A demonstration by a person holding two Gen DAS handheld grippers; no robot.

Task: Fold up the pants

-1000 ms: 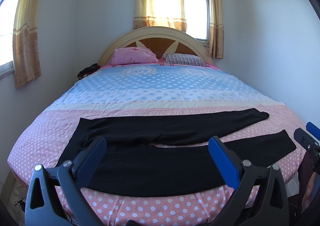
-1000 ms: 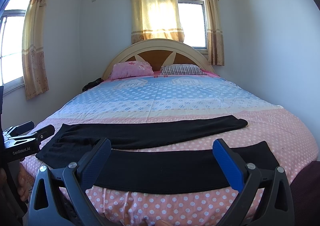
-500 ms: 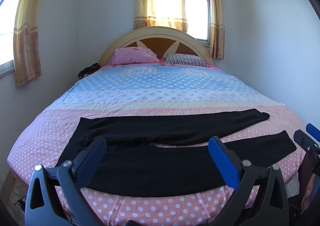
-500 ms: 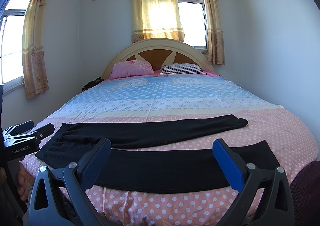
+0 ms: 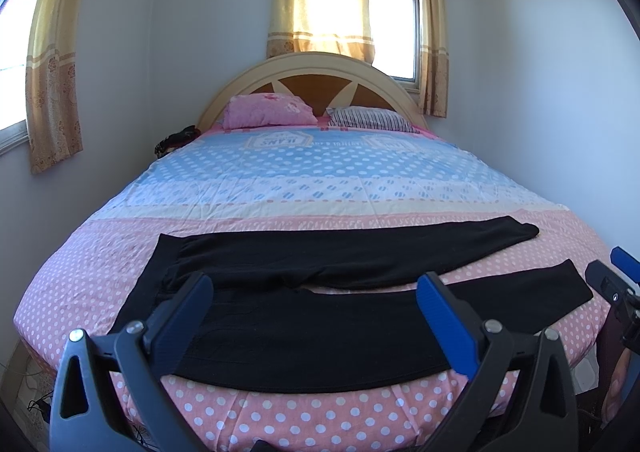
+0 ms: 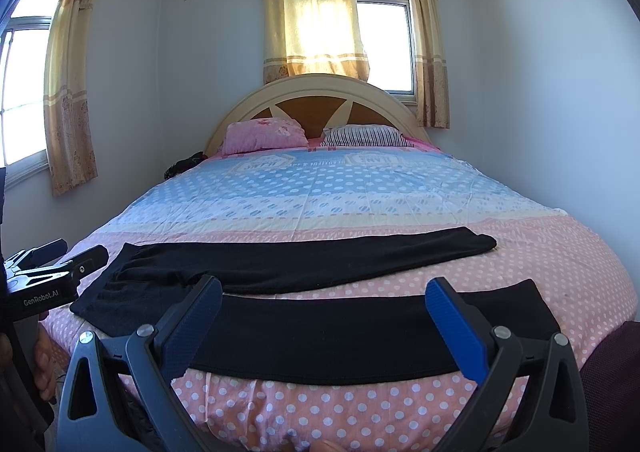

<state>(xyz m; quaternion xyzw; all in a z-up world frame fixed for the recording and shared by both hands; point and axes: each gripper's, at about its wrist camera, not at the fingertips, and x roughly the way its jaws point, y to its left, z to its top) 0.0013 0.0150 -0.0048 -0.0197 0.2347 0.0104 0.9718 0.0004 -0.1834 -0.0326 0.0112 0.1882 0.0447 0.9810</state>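
One pair of pants (image 5: 320, 304) lies across the bed's (image 5: 320, 179) near edge, with two legs spread apart. Two pillows sit at the far edge: one pink (image 5: 268, 115), one striped (image 5: 372, 119). Two grippers show, left (image 5: 316, 316) and right (image 6: 324, 316), each with two fingers. Two windows show, with three curtains.

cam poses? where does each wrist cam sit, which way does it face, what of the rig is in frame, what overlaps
Left wrist: sits at the bed's foot, toward the waistband end, facing the headboard; shows the open left gripper, right gripper at right edge.
Right wrist: same foot edge, toward the leg ends, facing the same way; shows the open right gripper, left gripper and a hand at left.
Shared: black pants, pillows, curtains.
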